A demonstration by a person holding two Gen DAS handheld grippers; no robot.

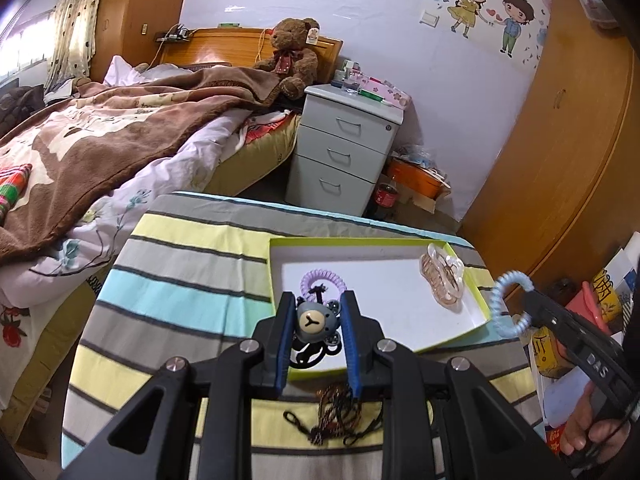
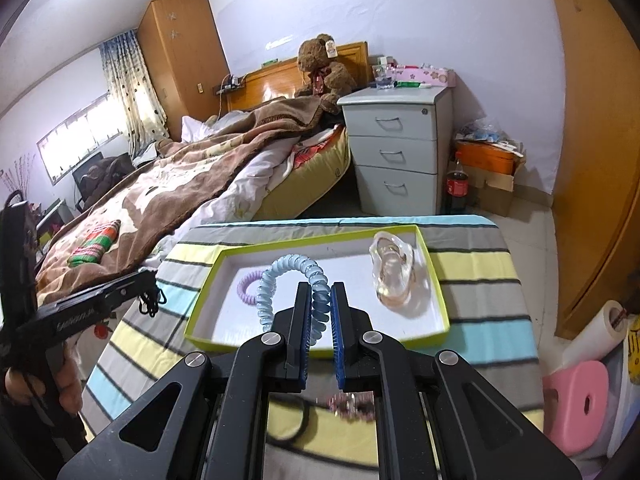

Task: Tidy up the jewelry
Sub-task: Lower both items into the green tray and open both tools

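The left gripper (image 1: 317,322) tilts downward over the near edge of the tray (image 1: 478,312), its fingers clamped on a bear clip (image 1: 314,322). The right gripper (image 2: 319,308), angled down likewise, pinches a blue coil tie (image 2: 286,280) above the tray. Inside lie a purple coil tie (image 1: 322,280) at left and a clear claw clip (image 1: 442,280) far right. A beaded piece (image 1: 334,412) rests on the striped cloth (image 1: 180,280) nearby.

Only "DAS" is read, in pale letters on the black body of the right gripper (image 1: 524,304), seen off to the right of the blue-padded fingers (image 1: 350,336); other markings stay too blurred.
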